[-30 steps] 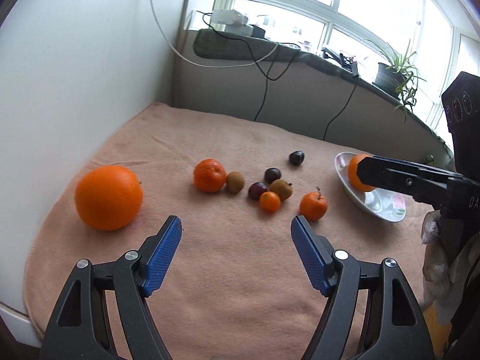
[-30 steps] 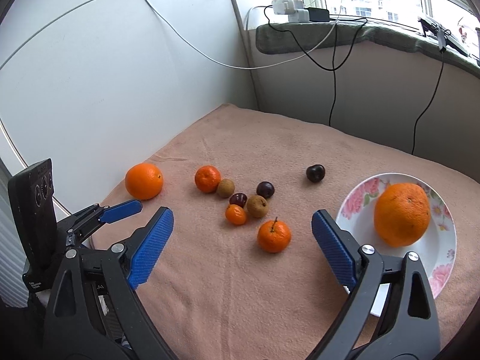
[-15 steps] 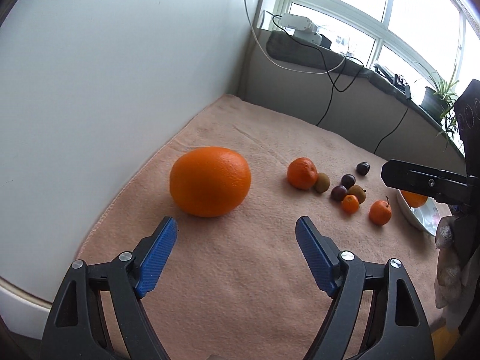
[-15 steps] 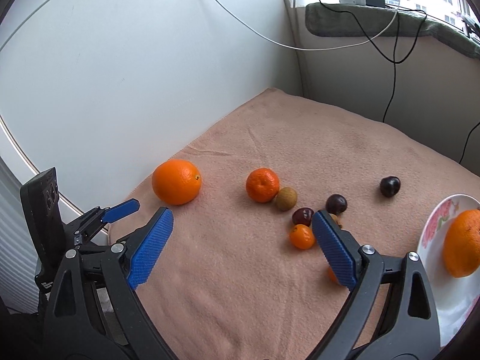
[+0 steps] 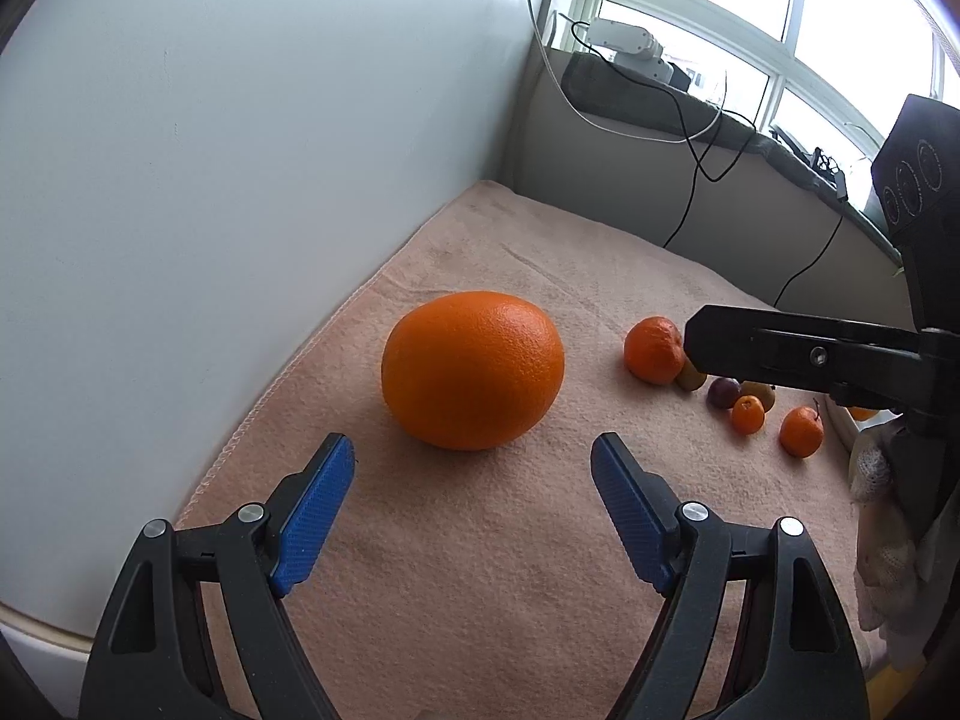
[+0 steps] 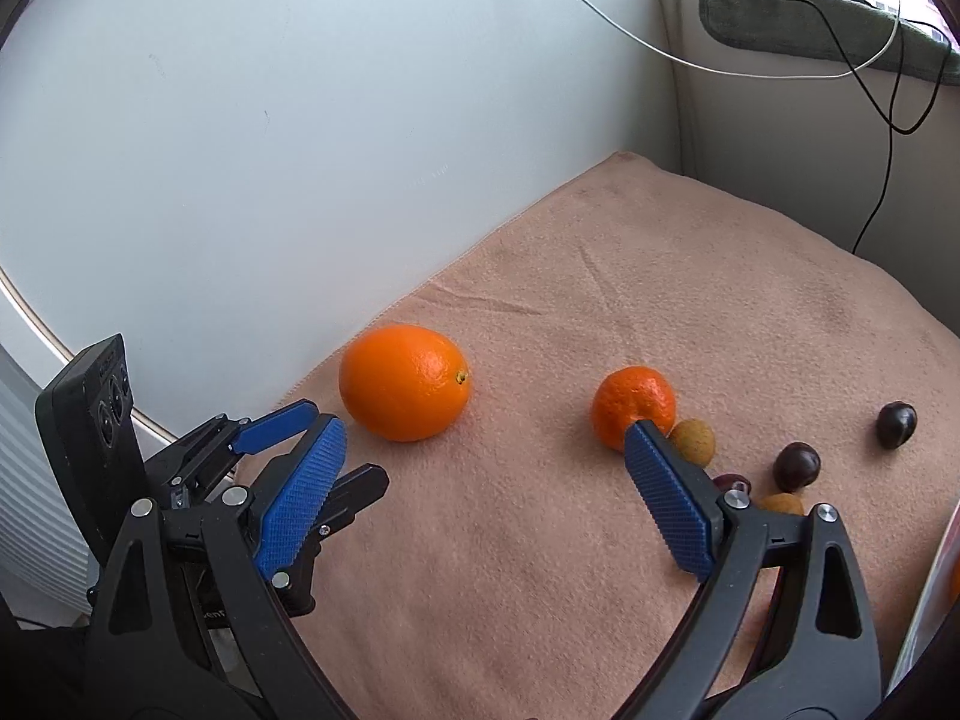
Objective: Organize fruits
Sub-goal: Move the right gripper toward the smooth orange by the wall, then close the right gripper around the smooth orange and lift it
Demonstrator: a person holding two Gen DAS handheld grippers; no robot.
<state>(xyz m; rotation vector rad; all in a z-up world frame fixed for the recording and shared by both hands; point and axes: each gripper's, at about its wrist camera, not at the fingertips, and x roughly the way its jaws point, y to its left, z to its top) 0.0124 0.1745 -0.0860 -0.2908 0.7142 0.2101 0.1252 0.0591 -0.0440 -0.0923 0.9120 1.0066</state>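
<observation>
A large orange [image 5: 473, 369] lies on the pink cloth [image 5: 480, 570] near the white wall; it also shows in the right wrist view [image 6: 405, 383]. My left gripper [image 5: 473, 450] is open and empty, just short of this orange, its jaws wider than the fruit. My right gripper [image 6: 486, 438] is open and empty above the cloth. A tangerine [image 6: 633, 407], a brown kiwi-like fruit [image 6: 693, 441] and dark plums [image 6: 796, 466] lie to the right. Two small oranges [image 5: 801, 431] lie farther right.
The white wall [image 5: 240, 150] stands close on the left of the cloth. A plate's edge [image 6: 942, 570] shows at the far right. Cables [image 6: 888, 90] hang from the windowsill at the back. The right gripper's body [image 5: 840, 354] crosses the left wrist view.
My left gripper has moved left and closer to the large orange, which now sits between its open jaws' line. My right gripper has swung left, away from the plate.
</observation>
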